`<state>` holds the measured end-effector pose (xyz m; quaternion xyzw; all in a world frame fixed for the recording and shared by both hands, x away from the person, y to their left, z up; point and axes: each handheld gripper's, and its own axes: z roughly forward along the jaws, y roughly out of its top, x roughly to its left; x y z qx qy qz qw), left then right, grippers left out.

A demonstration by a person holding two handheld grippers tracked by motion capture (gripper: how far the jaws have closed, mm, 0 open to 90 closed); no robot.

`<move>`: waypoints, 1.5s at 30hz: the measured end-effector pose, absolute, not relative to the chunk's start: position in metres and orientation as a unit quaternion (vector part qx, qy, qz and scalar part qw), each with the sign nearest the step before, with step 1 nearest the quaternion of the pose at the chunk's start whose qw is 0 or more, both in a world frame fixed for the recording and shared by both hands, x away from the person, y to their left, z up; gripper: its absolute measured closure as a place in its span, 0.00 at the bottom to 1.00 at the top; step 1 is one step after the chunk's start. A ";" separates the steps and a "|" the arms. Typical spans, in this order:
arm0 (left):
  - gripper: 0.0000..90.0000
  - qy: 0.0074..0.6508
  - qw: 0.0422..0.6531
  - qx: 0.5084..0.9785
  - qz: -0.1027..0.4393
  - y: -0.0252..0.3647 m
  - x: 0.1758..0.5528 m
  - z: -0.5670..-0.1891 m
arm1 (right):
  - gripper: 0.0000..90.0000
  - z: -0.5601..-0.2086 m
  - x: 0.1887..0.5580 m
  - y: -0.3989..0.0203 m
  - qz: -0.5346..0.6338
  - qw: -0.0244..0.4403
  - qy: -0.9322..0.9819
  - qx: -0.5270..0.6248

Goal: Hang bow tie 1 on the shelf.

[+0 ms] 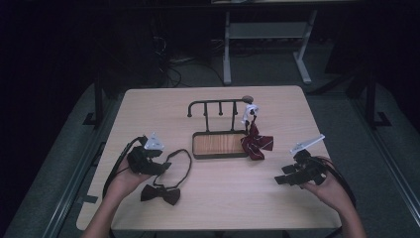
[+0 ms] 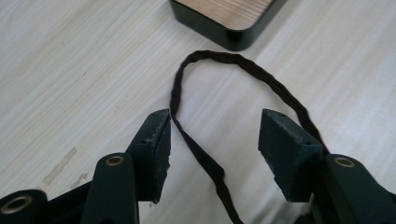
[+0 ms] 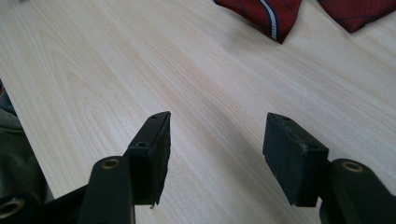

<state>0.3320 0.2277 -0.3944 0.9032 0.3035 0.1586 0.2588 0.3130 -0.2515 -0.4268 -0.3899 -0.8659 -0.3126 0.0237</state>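
From above, my left tool (image 1: 166, 166) sits by the dark bow tie (image 1: 159, 192) near-left on the desk (image 1: 277, 104). Left gripper view: jaws spread around its soft strap (image 2: 196, 154) (best pinched there). Right gripper view: my right tool (image 3: 215, 140) gapes, holding nothing.

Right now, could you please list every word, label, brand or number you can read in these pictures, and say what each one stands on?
None: no readable text shows.
The red striped bow bears stripes, no lettering.
The black bow tie, its strap and the wooden tray are unmarked.
The white tag-like piece on the rack is too small to read.
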 end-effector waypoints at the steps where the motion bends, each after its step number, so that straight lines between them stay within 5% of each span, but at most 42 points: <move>1: 0.50 0.304 0.256 0.904 0.156 0.227 0.336 -0.395 | 0.46 -0.427 0.313 -0.251 -0.312 0.024 -0.866 -0.389; 45: 0.83 0.347 0.151 0.923 0.066 0.217 0.405 -0.436 | 0.45 -0.430 0.311 -0.248 -0.323 0.019 -0.869 -0.375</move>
